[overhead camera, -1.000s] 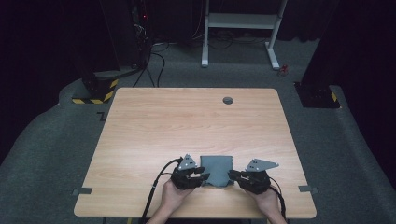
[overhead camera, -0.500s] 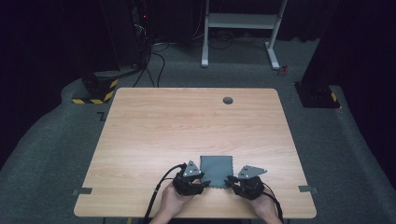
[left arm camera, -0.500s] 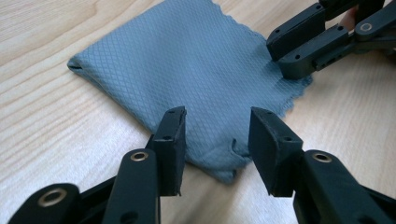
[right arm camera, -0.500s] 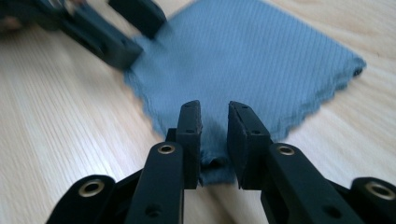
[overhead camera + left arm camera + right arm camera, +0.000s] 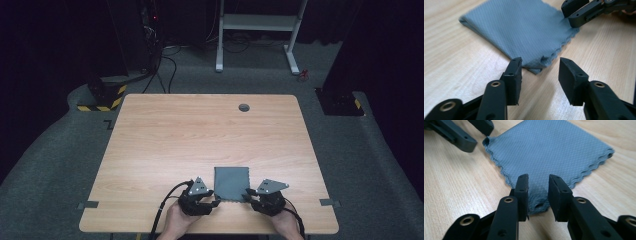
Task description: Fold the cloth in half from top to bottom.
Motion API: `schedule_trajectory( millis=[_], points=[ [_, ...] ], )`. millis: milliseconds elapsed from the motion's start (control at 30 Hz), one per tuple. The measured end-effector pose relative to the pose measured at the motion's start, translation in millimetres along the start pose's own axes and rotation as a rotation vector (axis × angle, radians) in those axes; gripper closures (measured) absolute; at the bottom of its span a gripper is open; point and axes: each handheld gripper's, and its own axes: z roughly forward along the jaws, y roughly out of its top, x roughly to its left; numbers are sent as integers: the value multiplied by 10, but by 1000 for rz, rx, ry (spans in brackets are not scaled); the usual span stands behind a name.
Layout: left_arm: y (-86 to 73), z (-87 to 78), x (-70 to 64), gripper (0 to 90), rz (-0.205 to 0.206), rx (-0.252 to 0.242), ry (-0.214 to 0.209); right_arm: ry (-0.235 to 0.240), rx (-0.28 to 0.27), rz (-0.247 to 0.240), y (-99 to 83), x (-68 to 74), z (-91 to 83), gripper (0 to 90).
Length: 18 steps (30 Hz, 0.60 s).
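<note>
A folded grey cloth (image 5: 231, 182) lies flat near the front edge of the wooden table (image 5: 200, 140). My left gripper (image 5: 215, 202) sits at its near left corner and my right gripper (image 5: 248, 196) at its near right corner. In the left gripper view, the open left gripper (image 5: 540, 67) has the cloth (image 5: 519, 27) corner just ahead of its jaws, and the right gripper (image 5: 584, 11) shows at the far corner. In the right gripper view, the right gripper (image 5: 538, 183) is open, its jaws straddling a corner of the cloth (image 5: 549, 147).
A round cable hole (image 5: 244, 107) sits near the table's far edge. Grey tape tabs (image 5: 88, 205) mark the front corners. On the floor beyond stand a white desk frame (image 5: 260, 22), a yellow-black striped base (image 5: 102, 102) and cables.
Both grippers have drawn back a little toward the table's near edge, and the right one has shifted left, so they now sit at the cloth's near corners. The cloth has not moved.
</note>
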Motion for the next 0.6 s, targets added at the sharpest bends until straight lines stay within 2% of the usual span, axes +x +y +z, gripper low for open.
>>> schedule_trajectory(
  millis=[100, 167, 200, 233, 300, 333, 400, 433, 500, 600],
  points=[
    [91, -88, 61, 515, -20, -81, -5, -7, -28, 35, 43, -62, -40, 703],
    [171, -96, 114, 502, -32, -100, -1, -20, -46, 70, 111, -153, -54, 746],
    [237, -69, 165, 499, -23, -91, 25, -26, -49, 79, 139, -184, -49, 762],
    [285, -29, 213, 499, -32, -77, 42, -36, -51, 89, 187, -239, -26, 789],
    [370, 81, 320, 499, -78, -45, 74, -52, -54, 100, 268, -314, 31, 824],
    [411, 152, 377, 500, -94, -28, 109, -65, -60, 102, 305, -344, 65, 839],
    [452, 234, 432, 502, -108, -13, 137, -71, -61, 110, 377, -400, 149, 850],
    [479, 290, 475, 502, -127, -4, 157, -74, -57, 111, 401, -416, 186, 852],
    [514, 354, 521, 502, -147, 2, 178, -68, -43, 124, 455, -455, 283, 852],
    [539, 422, 576, 502, -152, 15, 206, -70, -25, 136, 515, -484, 397, 851]
  ],
)
